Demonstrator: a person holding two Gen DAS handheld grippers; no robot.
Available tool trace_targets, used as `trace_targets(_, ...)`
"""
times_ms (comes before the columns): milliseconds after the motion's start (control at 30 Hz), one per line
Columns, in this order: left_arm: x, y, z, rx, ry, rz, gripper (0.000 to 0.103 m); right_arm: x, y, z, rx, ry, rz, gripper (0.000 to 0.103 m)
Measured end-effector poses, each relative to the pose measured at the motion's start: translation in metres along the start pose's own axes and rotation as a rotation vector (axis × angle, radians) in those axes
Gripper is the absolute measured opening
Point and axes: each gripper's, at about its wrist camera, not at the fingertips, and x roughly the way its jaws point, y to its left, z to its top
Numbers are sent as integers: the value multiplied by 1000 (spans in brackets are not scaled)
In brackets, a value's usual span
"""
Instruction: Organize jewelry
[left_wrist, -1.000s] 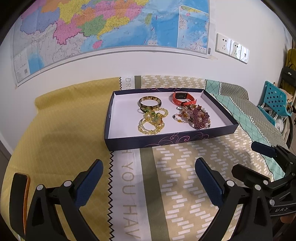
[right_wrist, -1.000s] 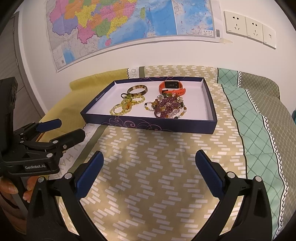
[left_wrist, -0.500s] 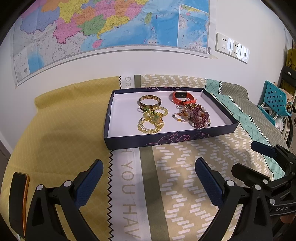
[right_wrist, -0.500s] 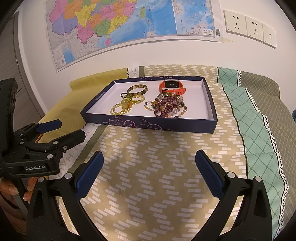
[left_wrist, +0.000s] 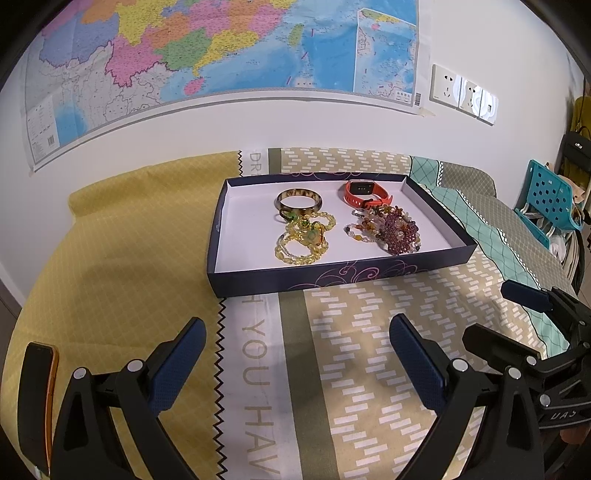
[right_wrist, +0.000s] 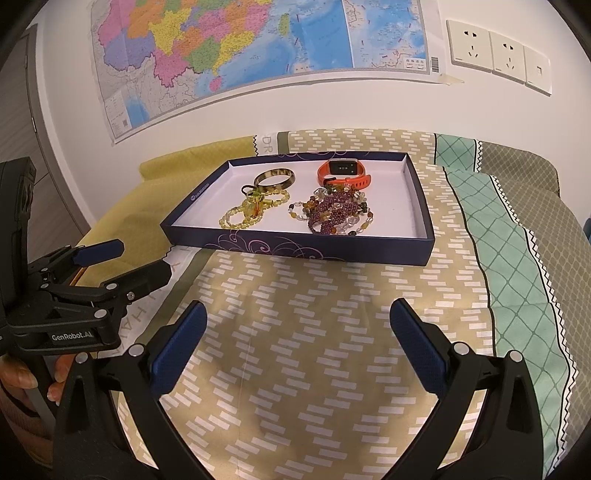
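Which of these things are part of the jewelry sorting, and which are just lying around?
Part of the job:
- dark tray
- brown bangle
- orange watch
- yellow bead strands
- purple bead pile
- left tongs and right tongs, both open and empty

Just lying about:
- phone
- wall map
- wall sockets
- teal chair
- patterned cloth
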Motion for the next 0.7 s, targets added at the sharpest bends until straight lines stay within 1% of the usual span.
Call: trace_targets(700, 0, 0, 0, -4, -3, 1, 96, -1, 1, 1, 3, -4, 7, 98)
